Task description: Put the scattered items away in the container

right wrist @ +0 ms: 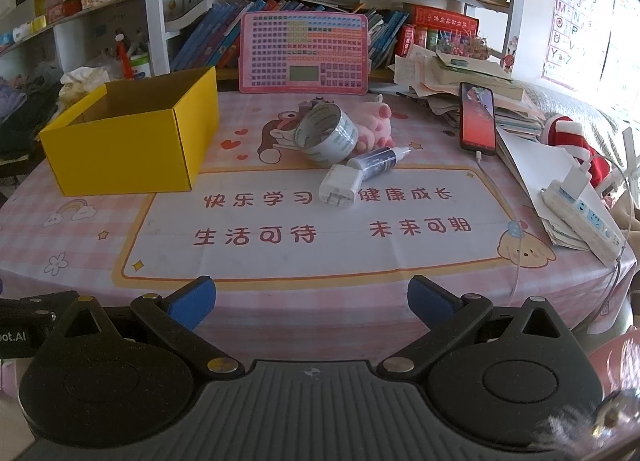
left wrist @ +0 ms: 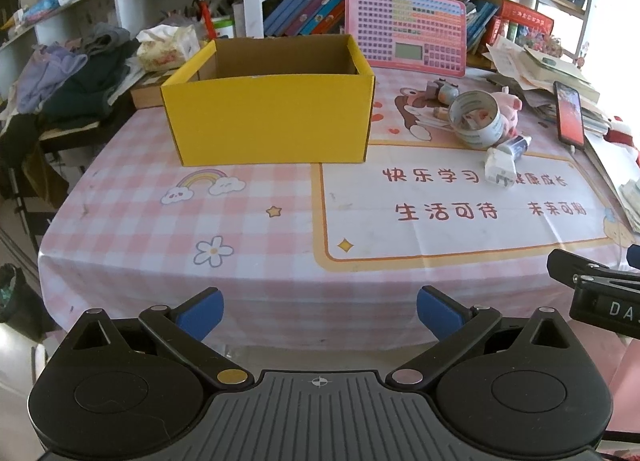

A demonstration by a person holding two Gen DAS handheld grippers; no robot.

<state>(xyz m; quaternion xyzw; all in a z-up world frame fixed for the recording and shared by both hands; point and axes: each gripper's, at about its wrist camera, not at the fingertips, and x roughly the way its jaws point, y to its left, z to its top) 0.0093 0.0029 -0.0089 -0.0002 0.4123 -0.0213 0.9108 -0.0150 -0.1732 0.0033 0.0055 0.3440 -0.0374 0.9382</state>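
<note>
yellow box (right wrist: 120, 141) sits open at table's left, looks empty inside. clutter bunched to its right: tape roll (right wrist: 326, 135), pink pig toy (right wrist: 374, 127), small bottle (right wrist: 376, 160), white plug (right wrist: 338, 191) nearest. left gripper (left wrist: 320, 311) & right gripper (right wrist: 312, 301) both spread wide, nothing btwn, hovering at near edge. step: not started, imo. next: right reaches fwd, straddles plug.

A pink keyboard toy (right wrist: 303, 53) stood propped at the table's far edge before shelved books (right wrist: 212, 35), a phone (right wrist: 478, 119) and power strip (right wrist: 582, 217) lay along the right edge, and clothes (left wrist: 68, 77) were heaped off the far left corner.
</note>
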